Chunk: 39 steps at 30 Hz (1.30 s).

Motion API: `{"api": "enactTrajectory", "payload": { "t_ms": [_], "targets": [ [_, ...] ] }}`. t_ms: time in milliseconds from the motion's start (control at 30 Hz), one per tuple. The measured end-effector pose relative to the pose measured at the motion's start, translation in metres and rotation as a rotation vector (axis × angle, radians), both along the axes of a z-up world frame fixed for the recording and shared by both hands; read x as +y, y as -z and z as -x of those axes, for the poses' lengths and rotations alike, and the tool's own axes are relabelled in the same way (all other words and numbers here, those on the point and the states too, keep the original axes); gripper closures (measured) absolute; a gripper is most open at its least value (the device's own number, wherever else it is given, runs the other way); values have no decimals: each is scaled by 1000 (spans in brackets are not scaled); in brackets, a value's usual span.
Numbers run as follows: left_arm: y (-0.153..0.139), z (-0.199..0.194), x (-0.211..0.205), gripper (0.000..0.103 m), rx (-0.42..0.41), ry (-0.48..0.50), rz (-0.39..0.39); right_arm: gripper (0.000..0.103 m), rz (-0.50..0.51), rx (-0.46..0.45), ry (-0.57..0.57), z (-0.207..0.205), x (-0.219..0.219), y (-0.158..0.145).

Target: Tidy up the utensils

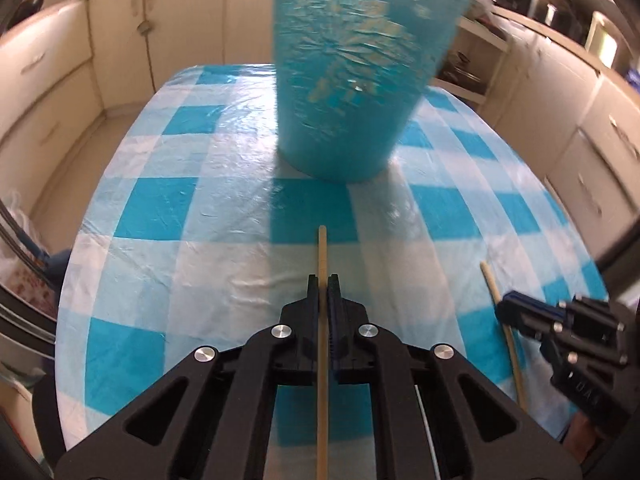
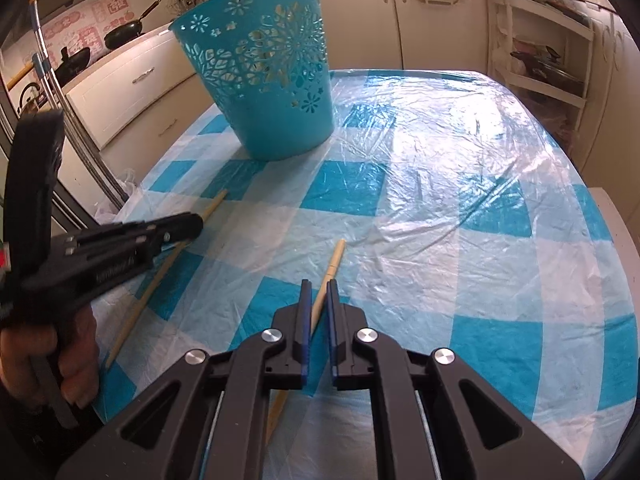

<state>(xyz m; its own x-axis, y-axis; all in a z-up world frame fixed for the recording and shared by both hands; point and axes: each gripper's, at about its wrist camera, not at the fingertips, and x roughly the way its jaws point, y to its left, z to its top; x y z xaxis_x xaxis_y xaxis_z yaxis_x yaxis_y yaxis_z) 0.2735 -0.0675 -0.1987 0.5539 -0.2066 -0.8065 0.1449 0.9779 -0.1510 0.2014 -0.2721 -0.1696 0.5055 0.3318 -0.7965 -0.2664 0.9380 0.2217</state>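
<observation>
Wooden chopsticks are seen on the table (image 2: pixel 460 200), which is covered by a blue-and-white checked cloth under clear plastic film. One chopstick (image 1: pixel 322 344) is clamped between the closed pads of the left gripper (image 1: pixel 323 280); its tip projects ahead of the fingers towards the basket. In the right wrist view this same stick is seen running under the left gripper, slanted across the cloth. A second chopstick (image 2: pixel 326 284) is held by the right gripper (image 2: pixel 319 285), whose jaws are drawn narrow around it; the stick passes diagonally between the pads. A turquoise plastic basket (image 2: pixel 266 68) with cut-out flower patterns is stood upright on the cloth, well ahead of both grippers. A hand (image 2: pixel 48 364) is seen around the left gripper's handle. The two chopsticks are kept apart.
</observation>
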Motion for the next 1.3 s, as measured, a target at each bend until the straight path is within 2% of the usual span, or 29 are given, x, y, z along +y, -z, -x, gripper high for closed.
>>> {"api": "enactTrajectory", "payload": {
  "t_ms": [67,100,133,200,633,1300],
  "targets": [
    [-3,0,8,96,0,-15,8,95,0,1,-2,-2,0,1],
    [-3,1,11,87,7,-17,10,95,-6,6,-2,-3,-2,1],
    [-4,1,13,71,13,-18,10,95,-11,12,-1,-4,-3,1],
    [-5,3,16,53,8,-30,-7,95,-14,19,-2,-5,-3,1],
    [-2,1,-4,52,10,30,-103,95,-10,30,-9,-8,1,0],
    [-1,1,-11,52,1,43,-152,96,23,19,-23,-8,7,0]
  ]
}}
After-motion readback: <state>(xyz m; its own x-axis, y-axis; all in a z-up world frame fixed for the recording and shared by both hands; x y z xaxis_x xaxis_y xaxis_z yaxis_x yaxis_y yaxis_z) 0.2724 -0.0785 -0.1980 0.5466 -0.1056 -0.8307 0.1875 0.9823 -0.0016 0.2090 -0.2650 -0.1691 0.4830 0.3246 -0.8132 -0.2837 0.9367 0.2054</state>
